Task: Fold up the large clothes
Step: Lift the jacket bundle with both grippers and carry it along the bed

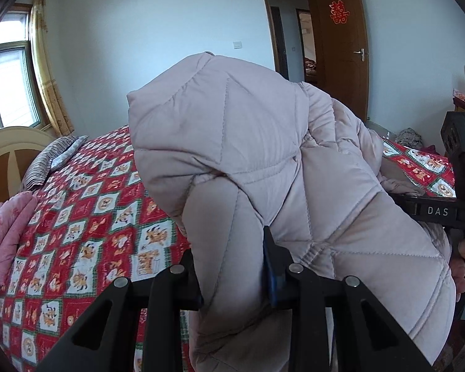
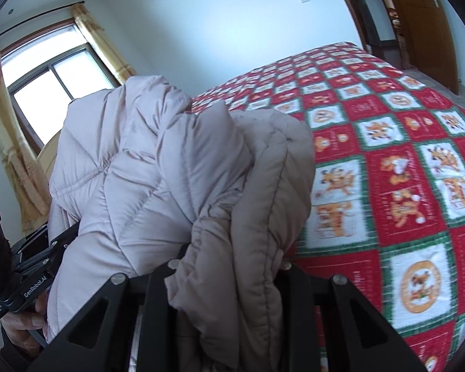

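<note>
We are pinching a fold of the jacket [image 1: 232,155] in our left gripper [image 1: 235,279], its two black fingers closing on the padded cloth from either side, and our right gripper [image 2: 229,266] is clamping another bunched thickness of the same jacket, cloth spilling over its fingers so that we are hardly seeing the tips. The jacket is hanging in the air between the two grippers, raised above the bed [image 2: 387,170] rather than lying on it, and it is blocking most of the middle of both views. In the left wrist view the right gripper is showing at the right edge, with the person's fingers wrapping its handle; in the right wrist view the left gripper is sitting at the lower left, partly hidden behind the cloth. Under and beyond the jacket, a red, white and green patchwork quilt is covering the bed, with a striped pillow [image 1: 52,158] near the pale headboard [image 1: 12,145] and a pink blanket [image 1: 6,235] lying at its left side. A window [image 2: 52,93] with yellow curtains is letting in light, and a brown door [image 1: 341,43] is standing open. The jacket is pale pinkish-beige, puffy, stitched in diamond panels, crumpled and doubled over itself.
</note>
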Demonstrator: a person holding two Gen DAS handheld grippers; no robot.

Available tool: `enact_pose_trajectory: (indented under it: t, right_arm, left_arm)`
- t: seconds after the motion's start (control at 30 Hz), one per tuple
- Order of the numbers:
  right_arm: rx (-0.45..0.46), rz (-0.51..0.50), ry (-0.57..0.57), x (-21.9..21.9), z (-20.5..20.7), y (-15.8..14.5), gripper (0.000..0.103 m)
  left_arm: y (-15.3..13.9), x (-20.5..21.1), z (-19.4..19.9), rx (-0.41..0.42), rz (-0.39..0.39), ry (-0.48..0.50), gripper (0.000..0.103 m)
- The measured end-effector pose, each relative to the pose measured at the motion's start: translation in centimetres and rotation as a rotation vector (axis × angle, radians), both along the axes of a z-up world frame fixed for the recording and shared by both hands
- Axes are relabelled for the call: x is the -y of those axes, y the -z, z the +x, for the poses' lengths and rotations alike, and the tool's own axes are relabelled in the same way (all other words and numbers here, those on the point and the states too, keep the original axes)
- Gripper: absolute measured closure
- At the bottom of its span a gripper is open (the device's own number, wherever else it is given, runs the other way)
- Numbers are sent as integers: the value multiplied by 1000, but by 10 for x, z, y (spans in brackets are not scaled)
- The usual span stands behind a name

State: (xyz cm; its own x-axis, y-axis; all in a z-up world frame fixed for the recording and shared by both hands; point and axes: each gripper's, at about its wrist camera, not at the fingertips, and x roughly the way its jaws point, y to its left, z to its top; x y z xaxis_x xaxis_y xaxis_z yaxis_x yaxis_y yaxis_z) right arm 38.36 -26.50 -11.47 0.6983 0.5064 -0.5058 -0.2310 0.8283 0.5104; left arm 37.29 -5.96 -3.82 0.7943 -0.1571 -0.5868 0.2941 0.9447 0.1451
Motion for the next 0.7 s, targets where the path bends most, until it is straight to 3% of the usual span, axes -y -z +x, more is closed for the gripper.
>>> enact_pose_trajectory:
  t: [0.7]
  right_arm:
    - [17,-33,-224,-130,18,-9,77]
  left_arm:
    - [3,-131,-41,2,-28,-198,73]
